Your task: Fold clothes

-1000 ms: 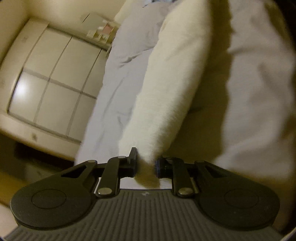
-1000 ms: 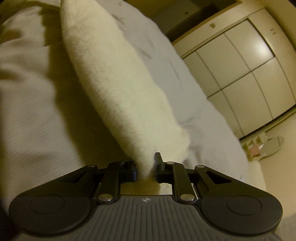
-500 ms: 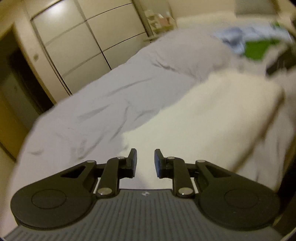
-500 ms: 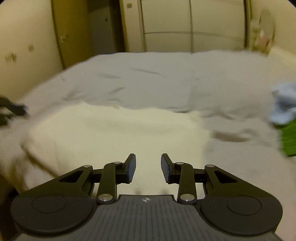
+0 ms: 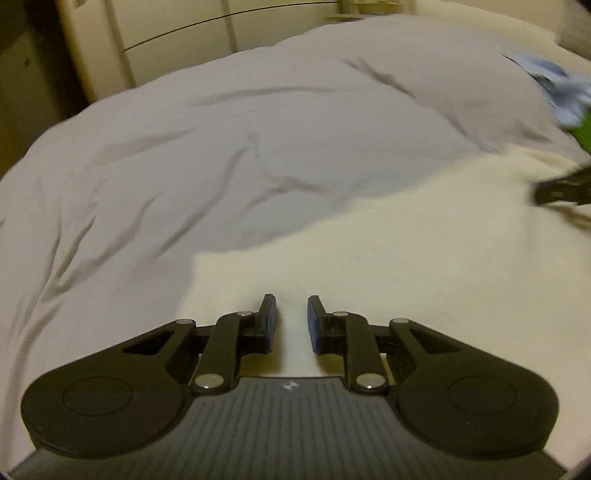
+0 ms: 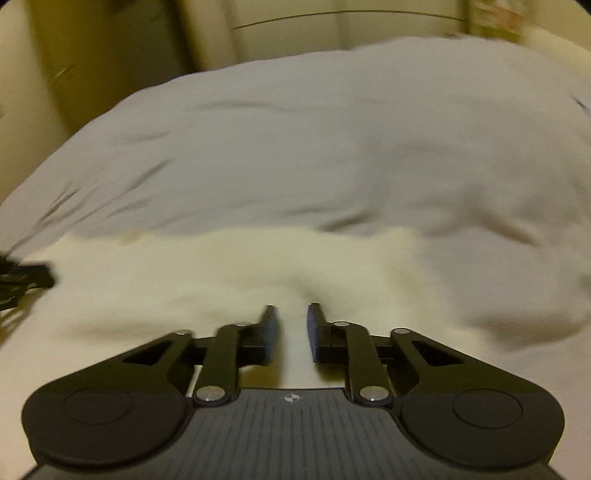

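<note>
1. We see a cream fleece garment (image 5: pixel 406 240) lying flat on the near part of the bed (image 5: pixel 221 147), its far edge against the grey sheet.
2. Left hand-held gripper (image 5: pixel 291 317): released, jaws parted, nothing between them; it hovers over the garment's near-left corner.
3. Right hand-held gripper (image 6: pixel 291 325): also released, jaws apart, over the garment's (image 6: pixel 184 288) near edge.
4. Each gripper shows at the garment's side in the other's view, blurred.
5. Beyond the garment, at the bed's far right: blue clothing (image 5: pixel 561 88) beside a green item (image 5: pixel 585 129).
6. Behind the bed (image 6: pixel 332 147) stands a pale wardrobe (image 5: pixel 221 29).
</note>
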